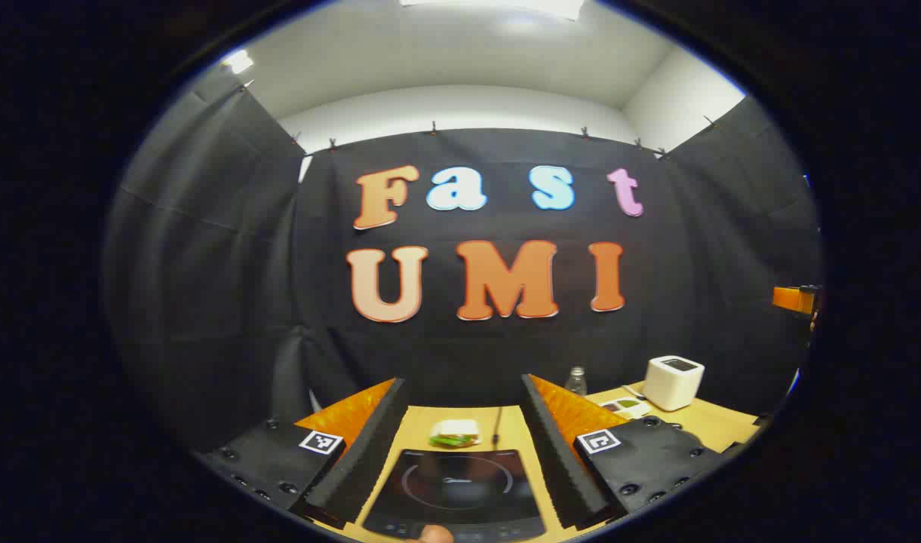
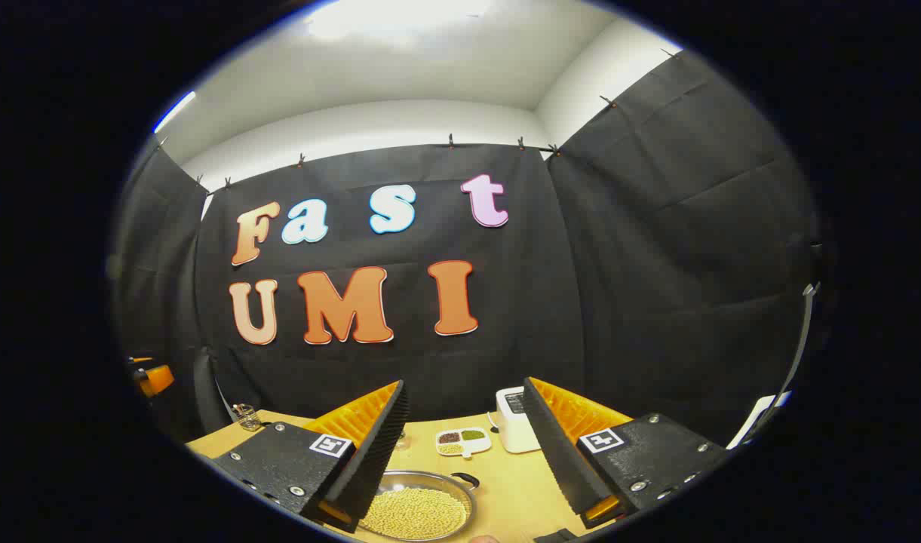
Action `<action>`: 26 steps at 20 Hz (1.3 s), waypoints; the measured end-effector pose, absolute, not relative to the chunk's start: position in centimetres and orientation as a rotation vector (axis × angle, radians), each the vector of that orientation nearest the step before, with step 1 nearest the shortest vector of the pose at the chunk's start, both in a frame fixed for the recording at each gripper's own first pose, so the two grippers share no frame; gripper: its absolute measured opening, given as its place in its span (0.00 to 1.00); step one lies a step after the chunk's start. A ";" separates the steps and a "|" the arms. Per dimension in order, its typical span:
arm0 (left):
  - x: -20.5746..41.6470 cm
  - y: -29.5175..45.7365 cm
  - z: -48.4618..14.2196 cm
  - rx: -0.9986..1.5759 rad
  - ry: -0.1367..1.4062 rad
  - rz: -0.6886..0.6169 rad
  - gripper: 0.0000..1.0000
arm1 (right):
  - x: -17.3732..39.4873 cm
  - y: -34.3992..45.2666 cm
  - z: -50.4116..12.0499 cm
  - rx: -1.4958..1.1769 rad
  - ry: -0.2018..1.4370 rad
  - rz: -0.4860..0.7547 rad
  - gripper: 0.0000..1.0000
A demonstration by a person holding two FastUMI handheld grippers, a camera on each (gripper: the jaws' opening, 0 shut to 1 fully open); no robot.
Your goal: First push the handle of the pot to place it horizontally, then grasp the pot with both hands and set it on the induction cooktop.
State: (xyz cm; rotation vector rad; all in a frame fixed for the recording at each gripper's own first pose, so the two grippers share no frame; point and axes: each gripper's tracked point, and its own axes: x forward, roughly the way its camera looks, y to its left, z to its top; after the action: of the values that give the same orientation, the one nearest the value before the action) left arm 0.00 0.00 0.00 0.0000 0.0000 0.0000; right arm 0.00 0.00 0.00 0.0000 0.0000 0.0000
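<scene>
Pot [image 2: 421, 511] full of yellow beans is sitting on the desk [image 2: 513, 483], its dark handle [image 2: 466, 478] pointing toward the white box [image 2: 514, 431]. The right gripper [image 2: 466, 445] is hanging above the pot, fingers spread wide. The left gripper [image 1: 460, 445] is hanging above the induction cooktop [image 1: 460, 490], spread wide too.

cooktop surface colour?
Glossy black induction cooktop with a thin pale ring marking; clearest in the left gripper view.
</scene>
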 end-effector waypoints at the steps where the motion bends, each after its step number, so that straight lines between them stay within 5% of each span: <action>1: -0.2 1.9 0.0 0.003 0.000 0.038 0.97 | 0.1 0.6 -0.1 -0.013 0.001 0.002 0.94; 26: 0.6 0.6 -0.4 0.001 0.005 -0.015 0.97 | 1.5 4.8 -2.3 -0.065 0.067 0.084 0.95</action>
State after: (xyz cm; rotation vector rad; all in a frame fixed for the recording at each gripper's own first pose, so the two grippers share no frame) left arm 0.57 0.58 -0.38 0.0006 0.0053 -0.0151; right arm 1.53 4.81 -2.28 -0.0646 0.0667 0.0840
